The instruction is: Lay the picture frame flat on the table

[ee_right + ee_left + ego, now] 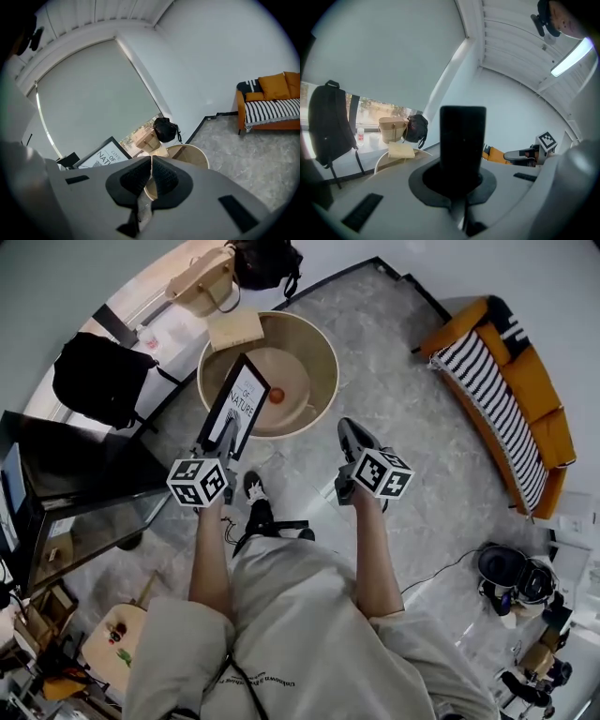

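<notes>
Wooden round table [328, 352] on grey stone floor [398, 371]; left tool [225, 430] clamps picture frame [242, 401], right tool [351, 430] closed.

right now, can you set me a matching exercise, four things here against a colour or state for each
Things:
1 picture frame
2 right gripper
3 sofa
4 round table

Matches:
a orange
b pale wood
c clamped in the left gripper
d jaws together, nothing between them

Pairs: 1-c; 2-d; 3-a; 4-b

Head view: overhead, steeply down. Gripper views: low, tilted up, forward. All share round table [330, 352] at 12 o'clock.
</notes>
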